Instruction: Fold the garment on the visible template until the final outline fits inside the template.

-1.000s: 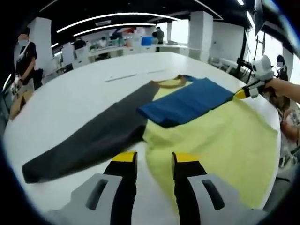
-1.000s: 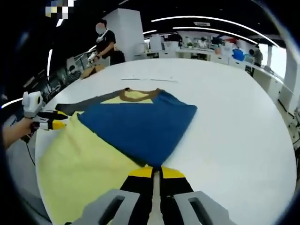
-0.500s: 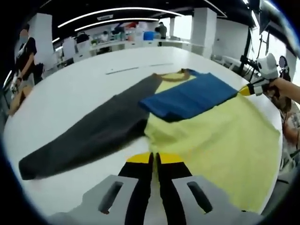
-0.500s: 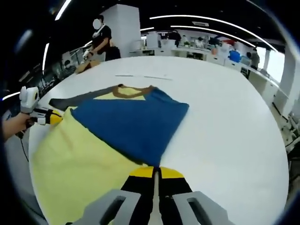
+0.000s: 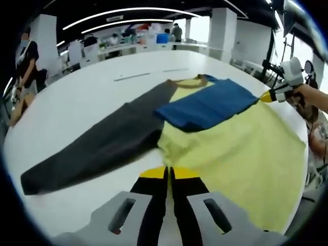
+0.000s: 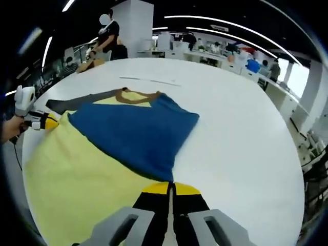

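The garment lay spread across the white table, filling the centre and right of the left gripper view: yellow body, blue sleeve folded over its chest, grey sleeve stretched out toward the lower left. In the right gripper view the blue sleeve sat mid-frame on the yellow body. The left gripper had its jaws pressed together at the yellow hem, bottom centre. The right gripper was likewise pinched closed at the cloth edge. People stood far off, upper left.
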